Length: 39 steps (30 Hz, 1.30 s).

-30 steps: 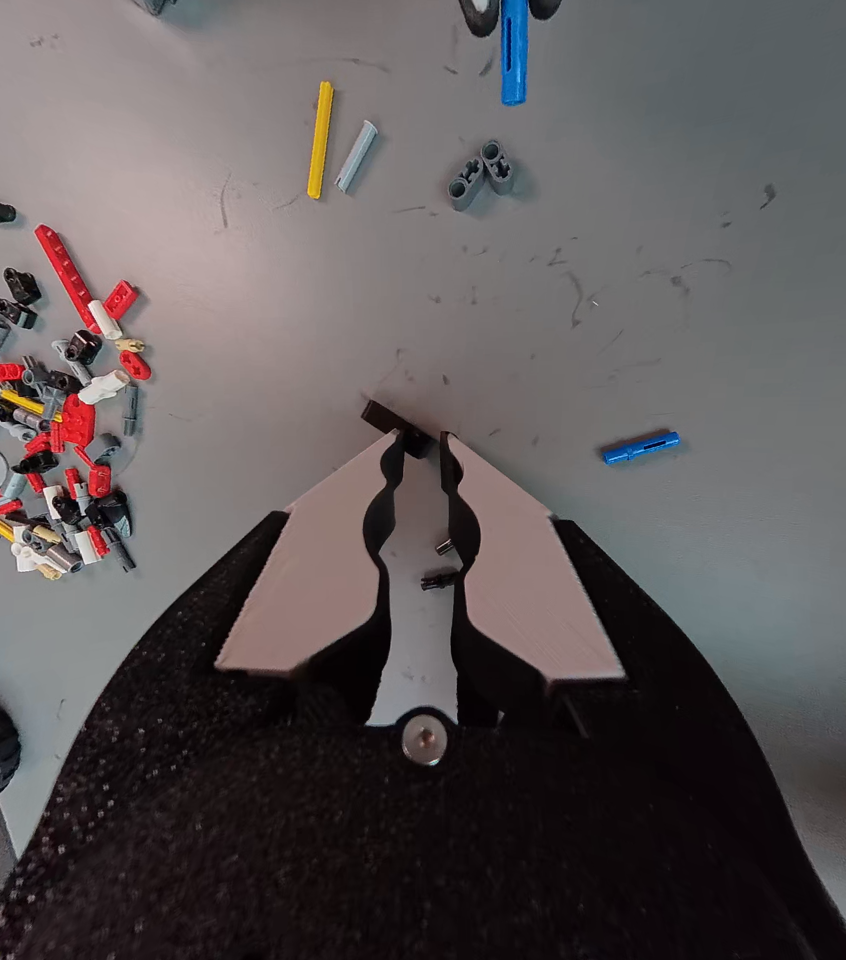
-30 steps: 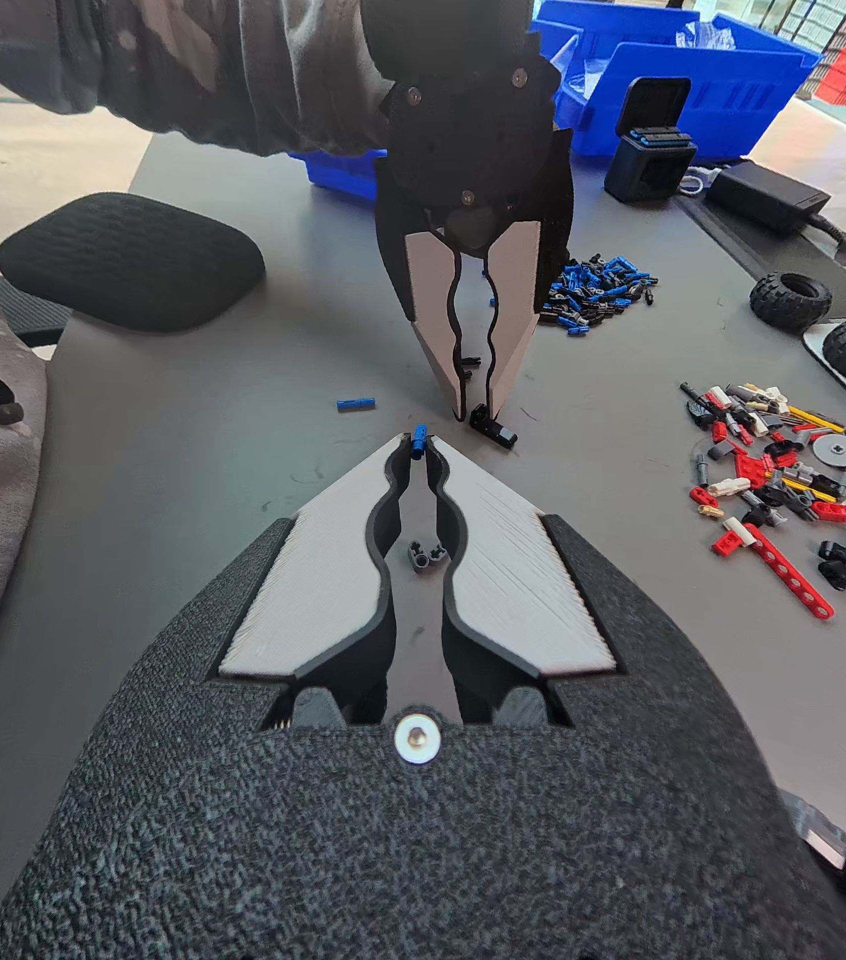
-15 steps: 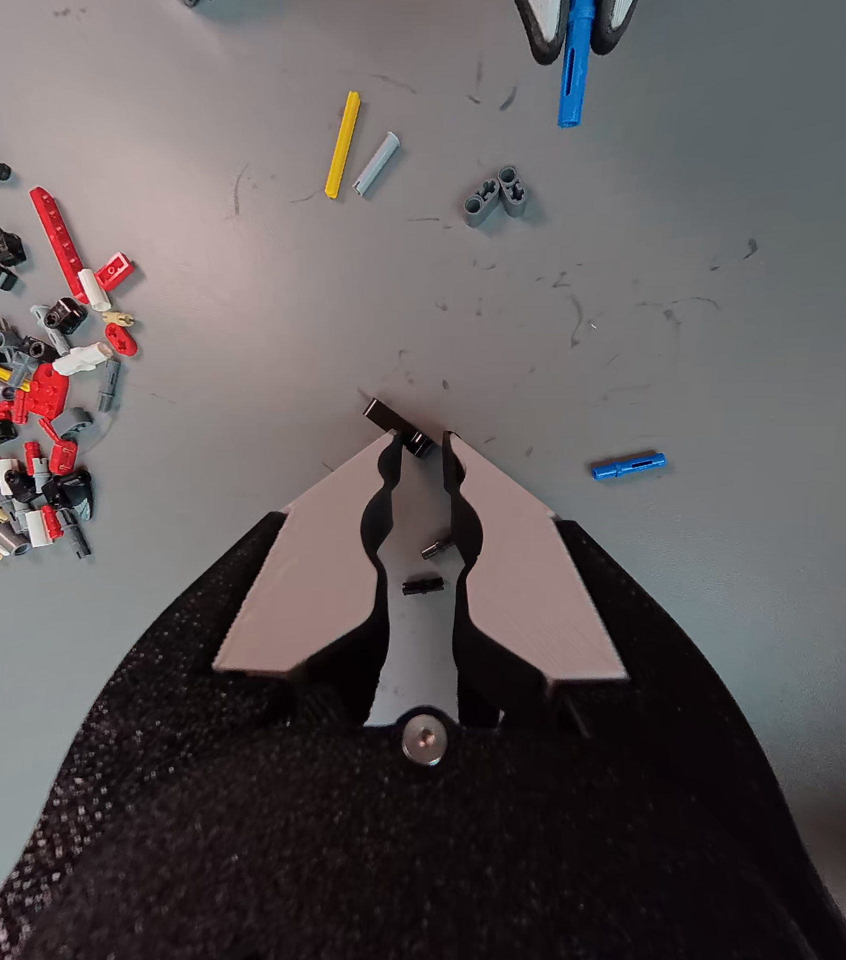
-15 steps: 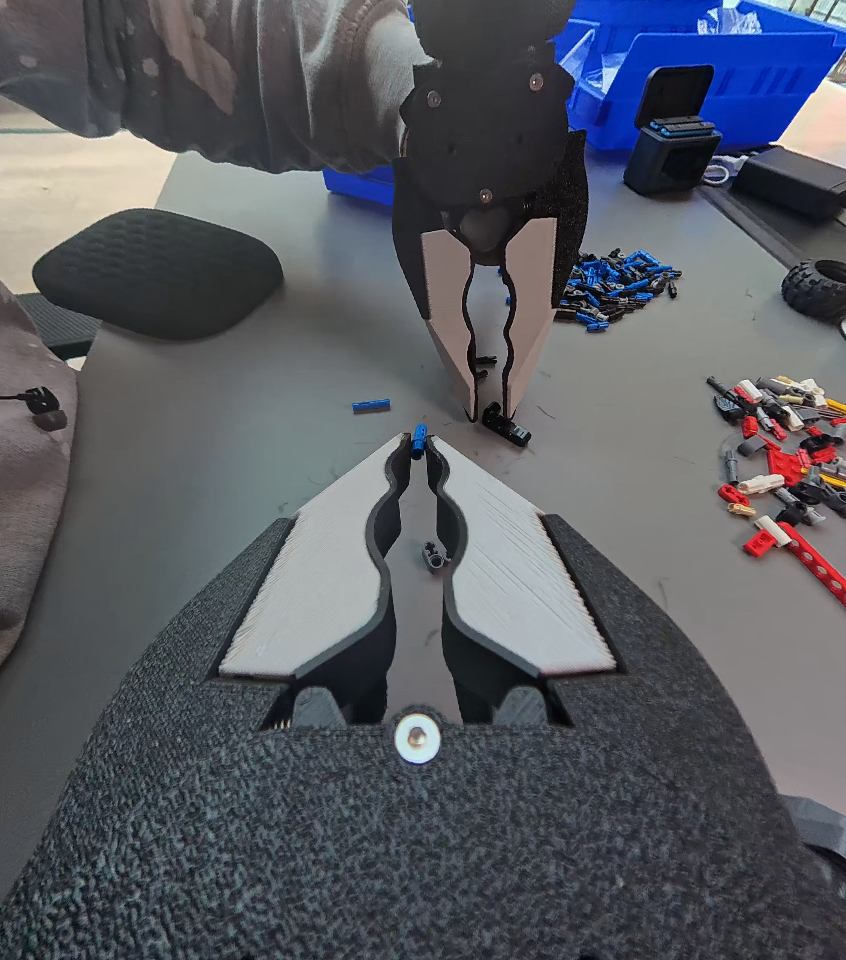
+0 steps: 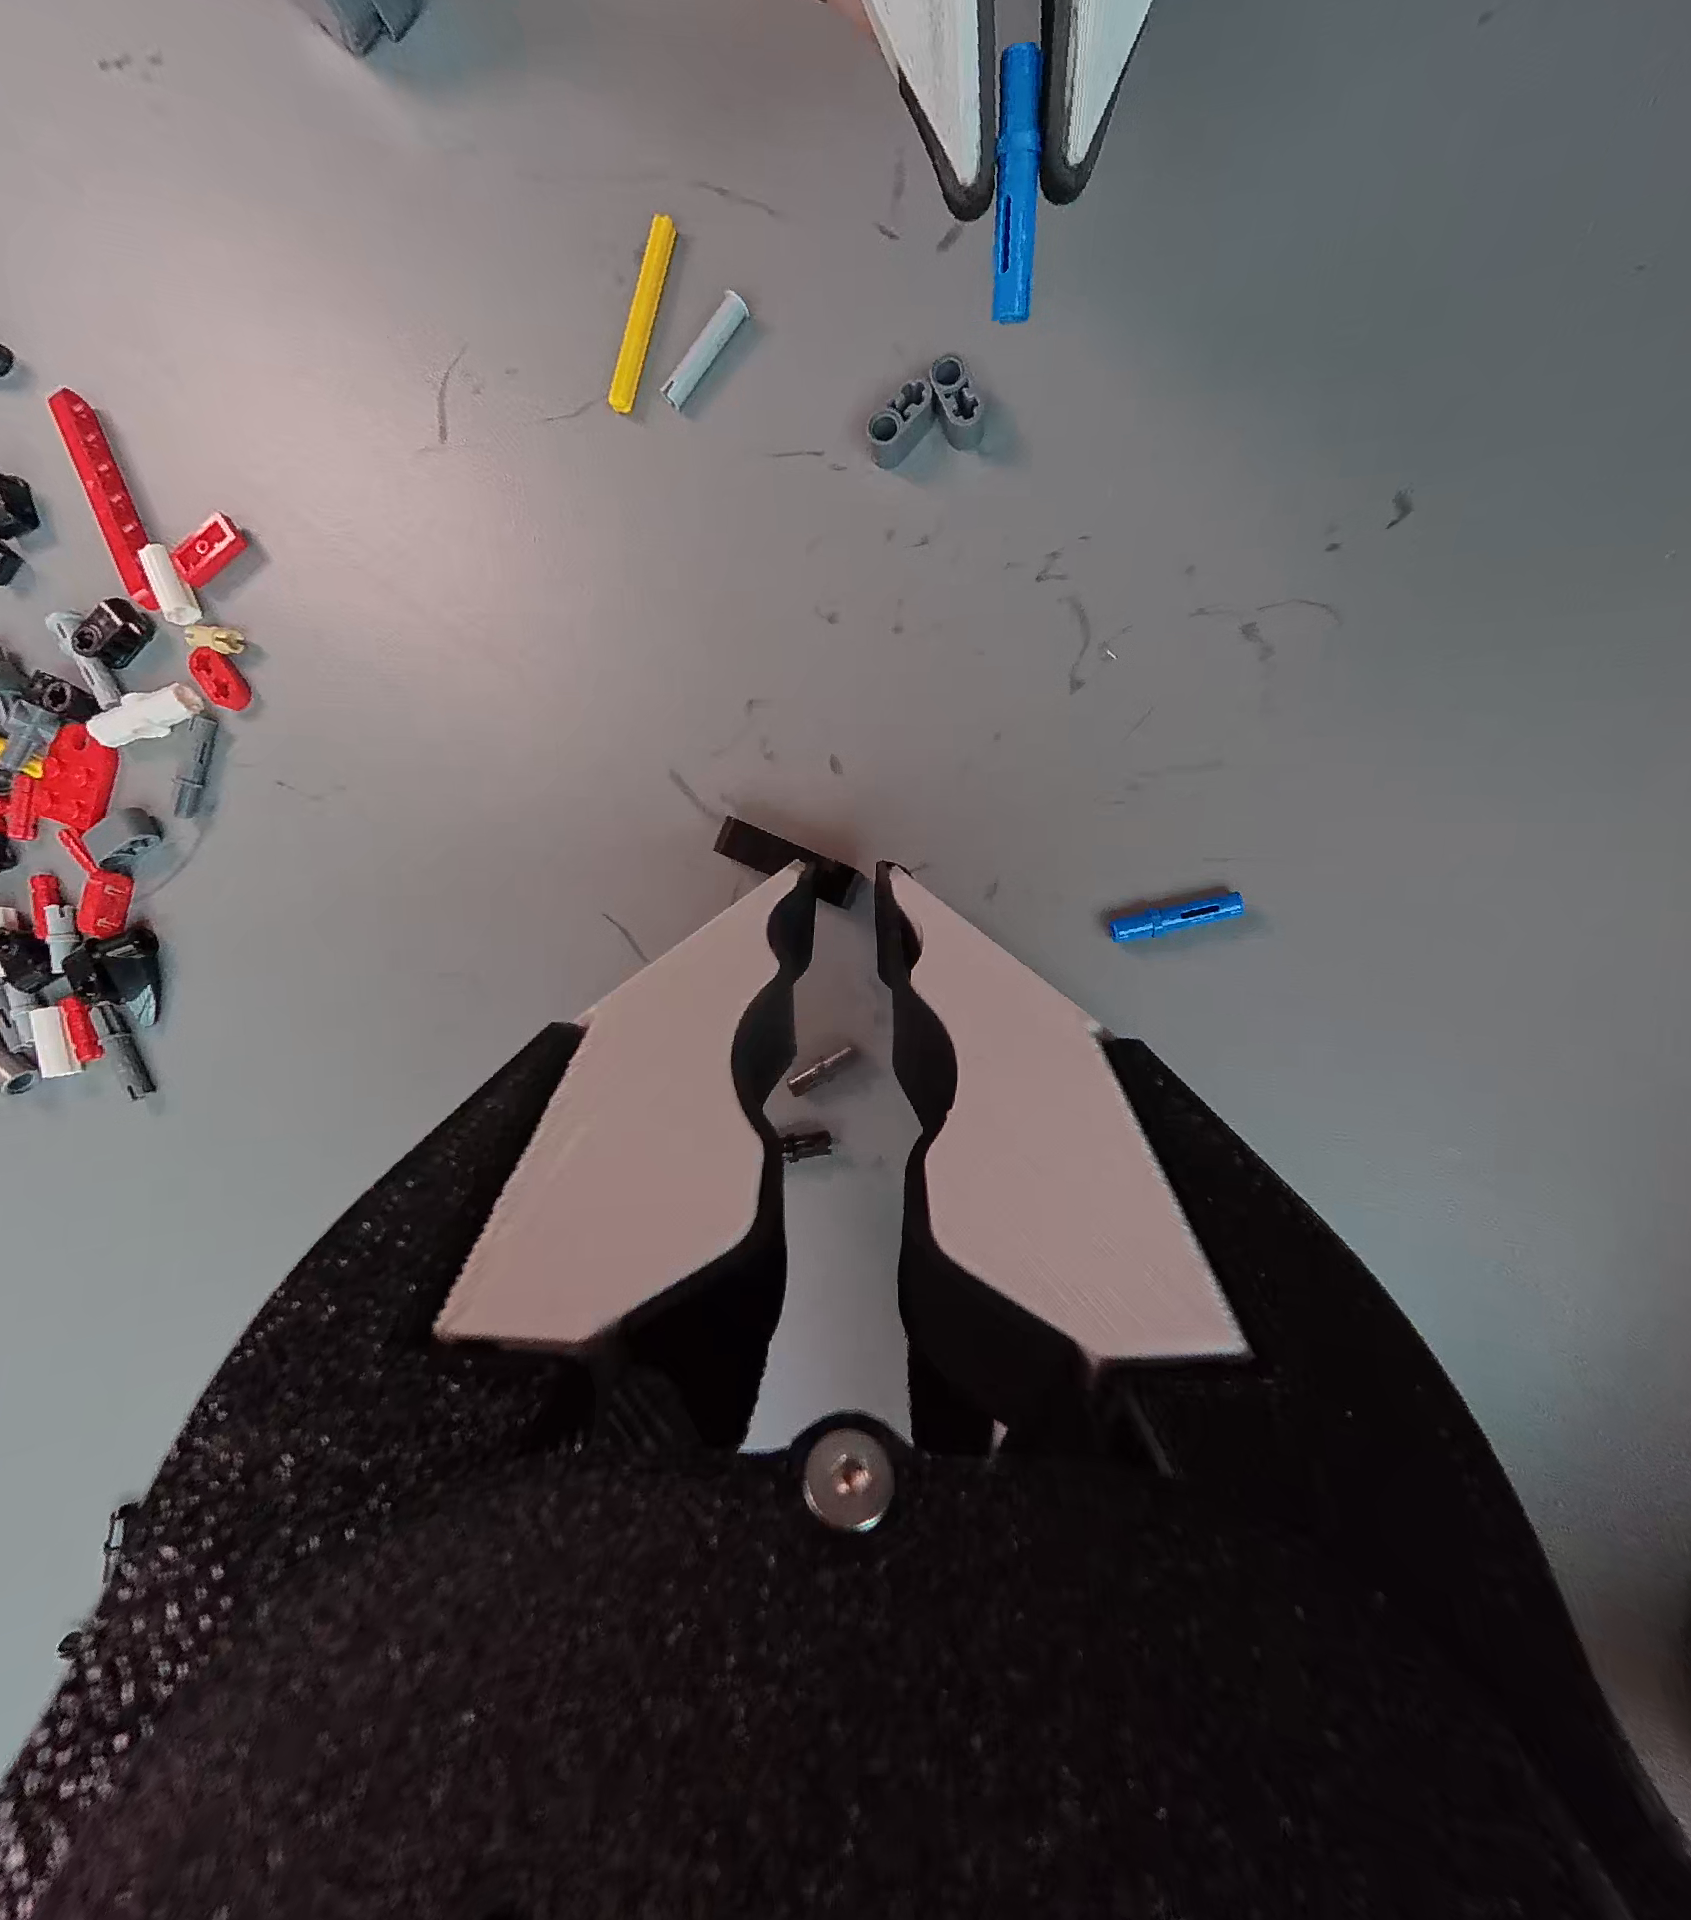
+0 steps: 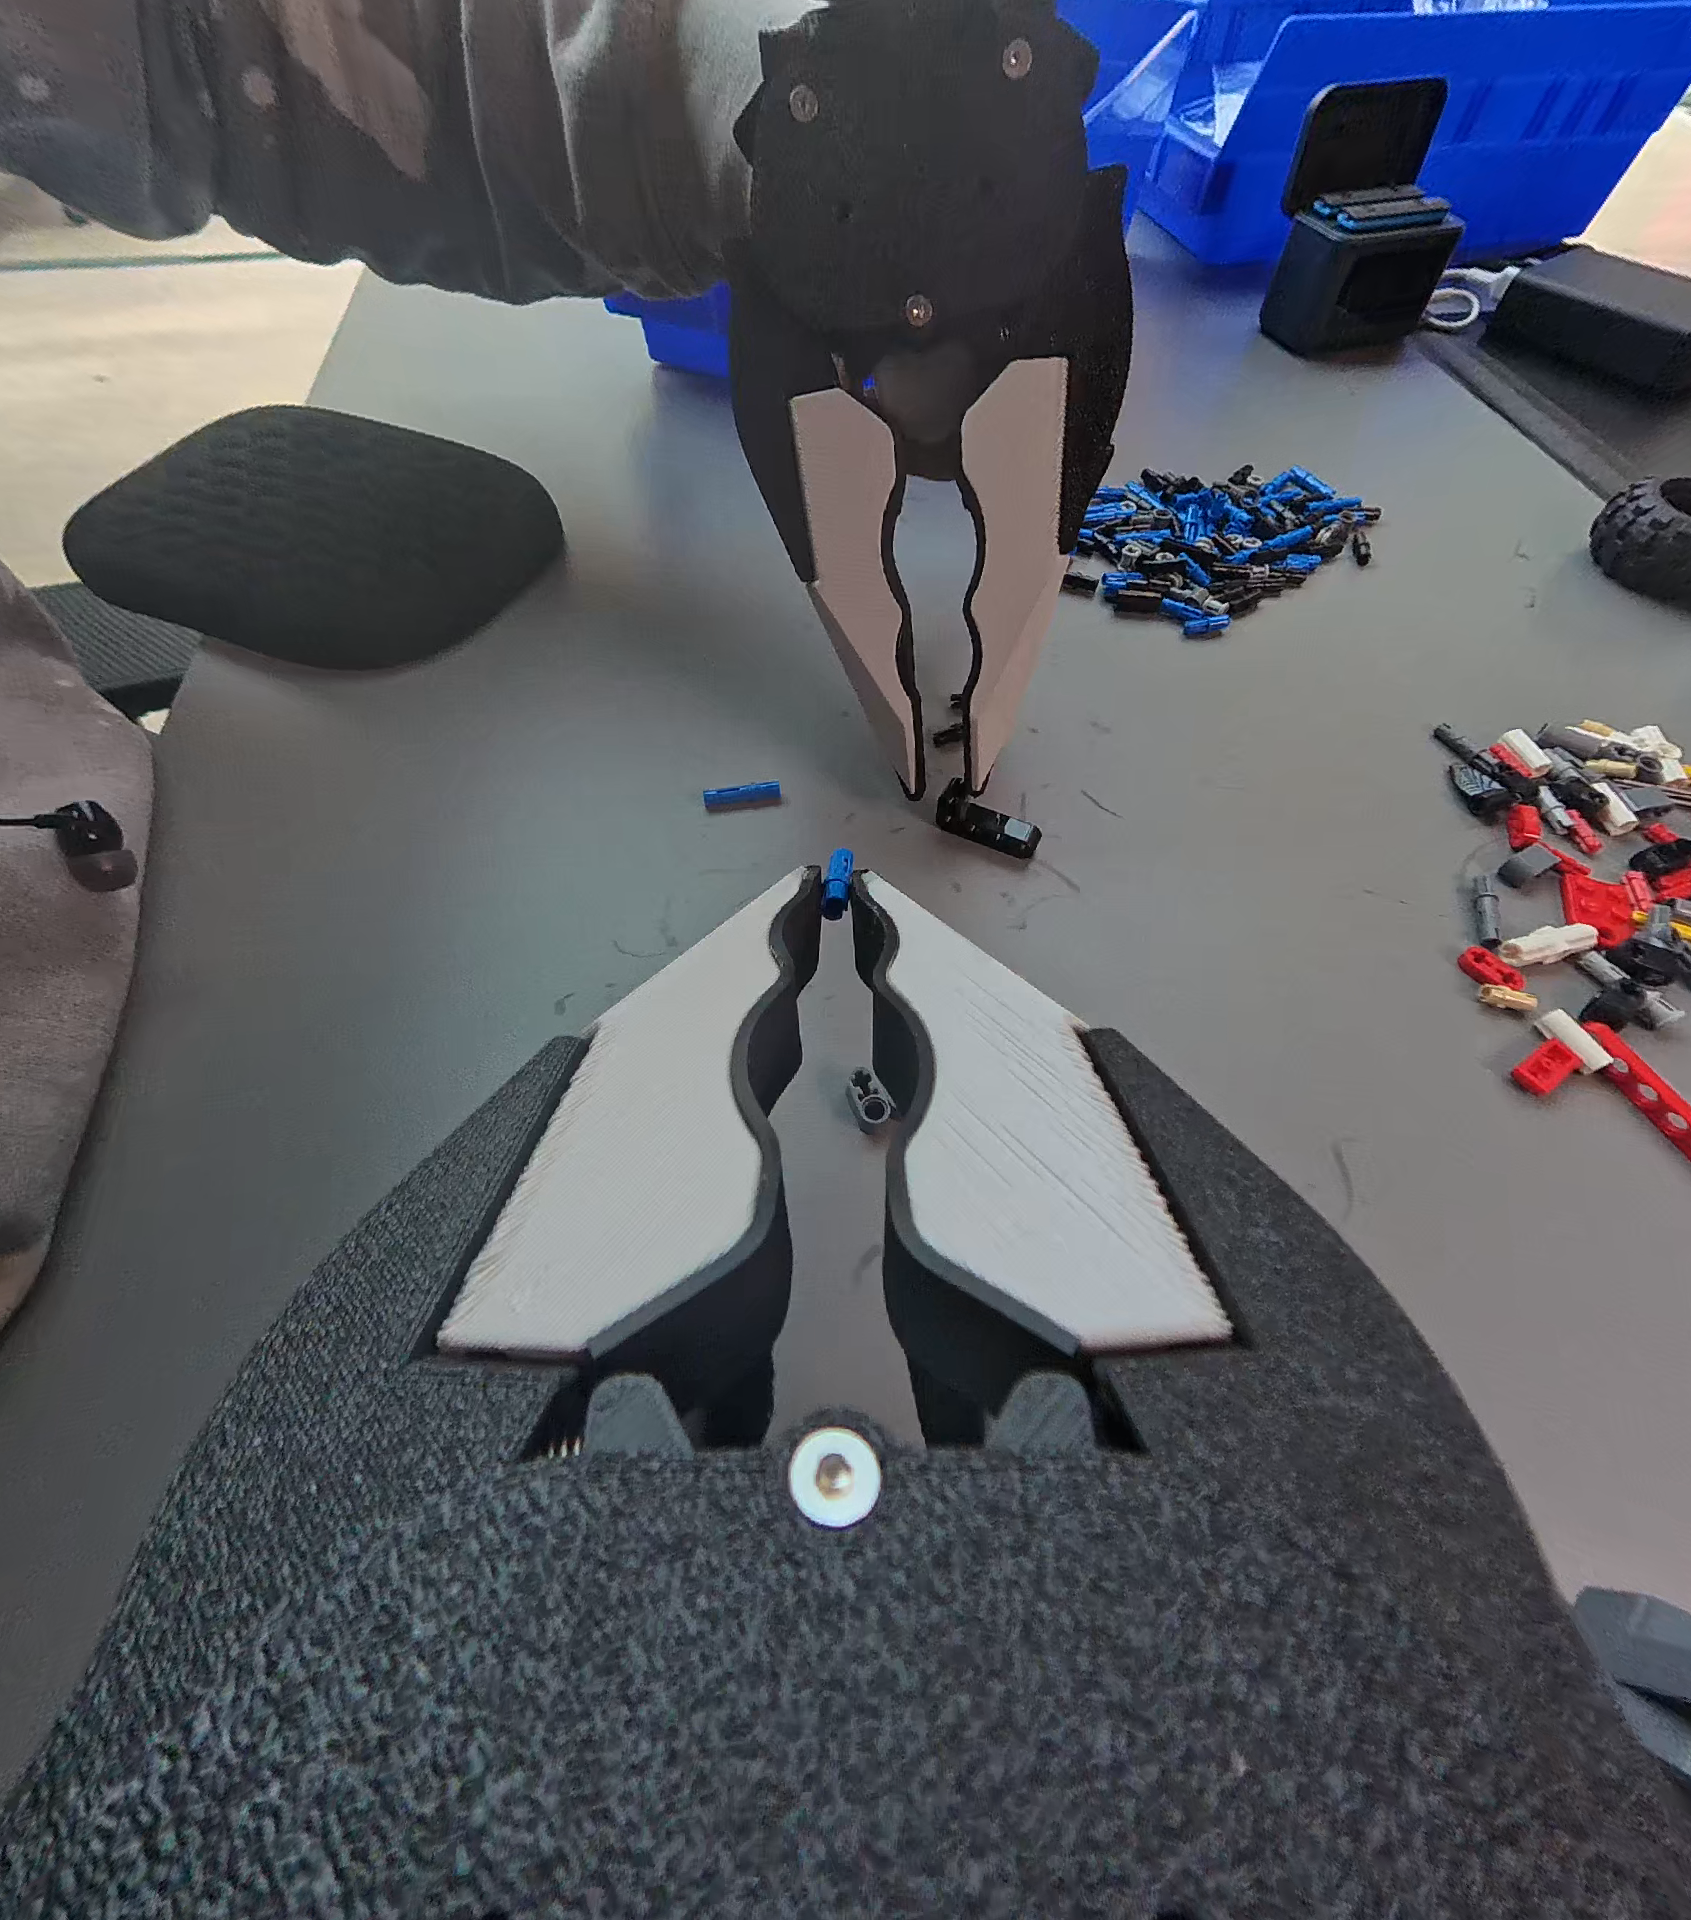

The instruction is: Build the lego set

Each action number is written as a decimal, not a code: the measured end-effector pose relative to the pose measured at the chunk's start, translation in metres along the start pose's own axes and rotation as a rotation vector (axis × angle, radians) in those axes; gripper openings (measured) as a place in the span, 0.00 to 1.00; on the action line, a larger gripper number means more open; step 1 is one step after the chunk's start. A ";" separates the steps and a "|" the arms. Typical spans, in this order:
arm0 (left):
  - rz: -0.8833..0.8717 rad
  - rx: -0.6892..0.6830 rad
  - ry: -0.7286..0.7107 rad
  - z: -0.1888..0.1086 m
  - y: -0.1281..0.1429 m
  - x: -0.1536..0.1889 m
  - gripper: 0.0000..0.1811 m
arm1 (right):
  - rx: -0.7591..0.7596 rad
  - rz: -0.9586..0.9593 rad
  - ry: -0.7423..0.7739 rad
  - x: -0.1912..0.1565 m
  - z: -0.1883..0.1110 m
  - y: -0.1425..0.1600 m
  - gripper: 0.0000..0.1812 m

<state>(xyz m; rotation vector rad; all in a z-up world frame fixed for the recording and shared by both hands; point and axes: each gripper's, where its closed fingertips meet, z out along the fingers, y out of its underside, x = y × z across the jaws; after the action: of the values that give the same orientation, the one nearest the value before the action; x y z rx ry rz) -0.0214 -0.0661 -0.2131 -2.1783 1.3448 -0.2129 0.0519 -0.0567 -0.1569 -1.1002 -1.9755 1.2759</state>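
A: Where is the left hand-held gripper (image 5: 839, 883)?

B: Low over the grey surface (image 5: 1340, 520), fingers parted by a narrow gap; the black lego piece (image 5: 787, 858) lies at its tips, touching the left fingertip as seen in the left wrist view; whether it is gripped I cannot tell; in the right wrist view the piece (image 6: 988, 821) lies on the surface just beside the tips

A: And the right hand-held gripper (image 6: 835, 883)?

B: Clenched on a blue pin (image 6: 835, 881), which sticks out past the fingertips; the left wrist view shows that pin (image 5: 1015, 187) pointing toward the left gripper, well apart from it

A: Loose parts?

B: A second blue pin (image 5: 1175, 916) lies near the left gripper; two dark grey connectors (image 5: 928, 424) sit together, touching; a yellow axle (image 5: 643, 312) and a light grey axle (image 5: 706, 349) lie side by side; a mixed pile of red, black and white pieces (image 5: 41, 769) is off to one side; a heap of blue and black pins (image 6: 1225, 540) sits behind the left gripper
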 end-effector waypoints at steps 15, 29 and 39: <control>-0.054 0.028 -0.048 0.005 -0.003 -0.006 0.04 | 0.009 0.008 0.017 0.003 0.001 -0.001 0.03; -0.360 0.521 -0.126 -0.028 -0.076 0.035 0.04 | 0.023 -0.096 -0.011 -0.018 0.008 -0.011 0.03; -0.296 0.532 -0.119 -0.028 -0.081 0.045 0.04 | 0.015 -0.101 -0.041 -0.026 0.006 -0.011 0.03</control>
<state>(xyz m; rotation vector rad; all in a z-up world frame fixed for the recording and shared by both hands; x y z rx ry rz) 0.0515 -0.0880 -0.1528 -1.8824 0.7801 -0.4852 0.0565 -0.0842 -0.1495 -0.9618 -2.0214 1.2673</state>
